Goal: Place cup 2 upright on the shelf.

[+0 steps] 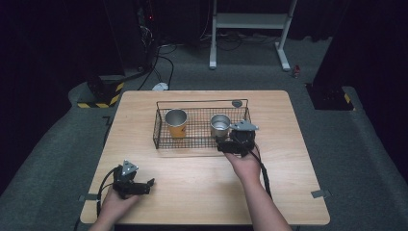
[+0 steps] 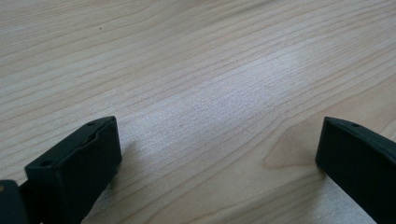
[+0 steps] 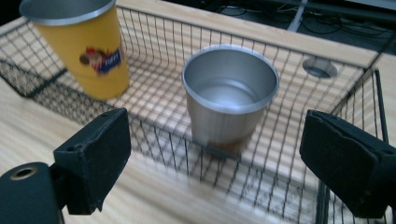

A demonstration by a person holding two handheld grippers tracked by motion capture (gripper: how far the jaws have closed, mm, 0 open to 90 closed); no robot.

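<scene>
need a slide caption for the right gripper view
Open right gripper faces a steel cup standing upright in a wire basket, beside a yellow cup.

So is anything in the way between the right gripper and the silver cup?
Yes. The basket's front wire wall stands between the open right gripper and the silver cup. The top is open, so coming in from above looks clear.
</scene>
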